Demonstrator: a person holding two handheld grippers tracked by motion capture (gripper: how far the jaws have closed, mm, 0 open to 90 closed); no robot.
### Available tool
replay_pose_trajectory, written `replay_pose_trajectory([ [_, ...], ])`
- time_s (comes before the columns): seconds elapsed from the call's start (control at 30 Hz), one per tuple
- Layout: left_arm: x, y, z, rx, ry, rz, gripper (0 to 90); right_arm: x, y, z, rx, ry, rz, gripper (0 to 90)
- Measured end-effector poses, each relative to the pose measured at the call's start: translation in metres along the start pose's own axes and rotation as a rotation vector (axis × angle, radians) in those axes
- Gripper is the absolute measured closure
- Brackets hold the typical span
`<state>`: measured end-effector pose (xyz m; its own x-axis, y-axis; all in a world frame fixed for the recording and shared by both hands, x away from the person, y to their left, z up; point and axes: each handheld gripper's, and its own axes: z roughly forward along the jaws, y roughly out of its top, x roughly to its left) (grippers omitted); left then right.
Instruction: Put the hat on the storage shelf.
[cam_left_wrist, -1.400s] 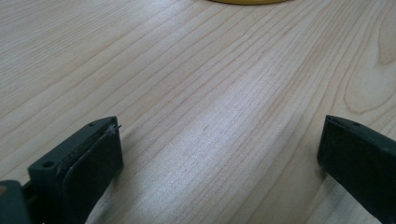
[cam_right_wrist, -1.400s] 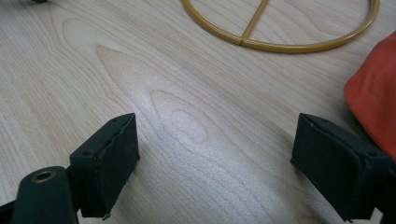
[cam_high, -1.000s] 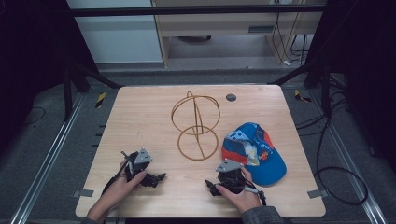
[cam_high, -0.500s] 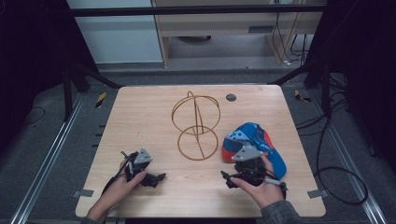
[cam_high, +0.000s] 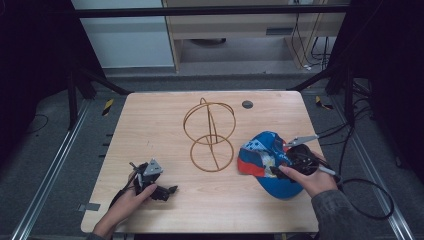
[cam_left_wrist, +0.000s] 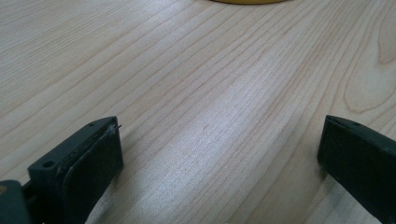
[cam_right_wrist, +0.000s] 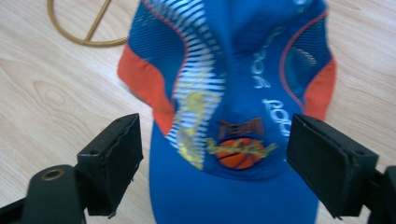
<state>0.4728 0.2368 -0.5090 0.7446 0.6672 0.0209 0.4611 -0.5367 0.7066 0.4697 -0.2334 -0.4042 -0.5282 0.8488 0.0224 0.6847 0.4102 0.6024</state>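
Note:
A blue cap (cam_high: 262, 157) with orange side panels and a basketball badge lies at the right of the wooden table (cam_high: 160, 120). My right gripper (cam_high: 290, 162) hovers over it, held in a hand. In the right gripper view the cap (cam_right_wrist: 233, 93) lies between and beyond the wide-apart jaws of that open gripper (cam_right_wrist: 215, 163), brim nearest. A gold wire stand (cam_high: 210, 132) of hoops stands at the table's middle. My left gripper (cam_high: 162, 191) rests low near the front left edge; its own view has the open gripper (cam_left_wrist: 219, 158) over bare wood.
A small dark round disc (cam_high: 247, 104) sits at the far right of the table. Part of the gold hoop (cam_right_wrist: 79, 28) lies on the wood beside the cap. Black cables (cam_high: 360, 192) trail off the table's right side. Metal rails flank the table.
My right gripper has moved right and away from the front edge, ending above the cap. The left gripper has stayed where it was.

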Motion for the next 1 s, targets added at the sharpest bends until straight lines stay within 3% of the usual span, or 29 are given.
replay_pose_trajectory([
  [0.27, 0.0, 0.0, 0.0, 0.0, 0.001, 0.0, 0.0, -0.019, 0.02, -0.003, 0.02, 0.025, 0.023, 23.4],
  [0.43, 0.0, 0.0, 0.0, 0.0, 0.001, -0.001, 0.0, -0.02, 0.031, 0.003, 0.04, 0.037, 0.016, 26.1],
  [0.6, 0.0, 0.0, 0.0, 0.0, 0.001, -0.001, 0.0, -0.017, 0.037, 0.021, 0.085, 0.049, 0.016, 32.1],
  [1.0, 0.0, 0.0, 0.0, 0.001, 0.0, 0.0, 0.0, -0.019, 0.038, 0.043, 0.147, 0.047, 0.027, 47.5],
])
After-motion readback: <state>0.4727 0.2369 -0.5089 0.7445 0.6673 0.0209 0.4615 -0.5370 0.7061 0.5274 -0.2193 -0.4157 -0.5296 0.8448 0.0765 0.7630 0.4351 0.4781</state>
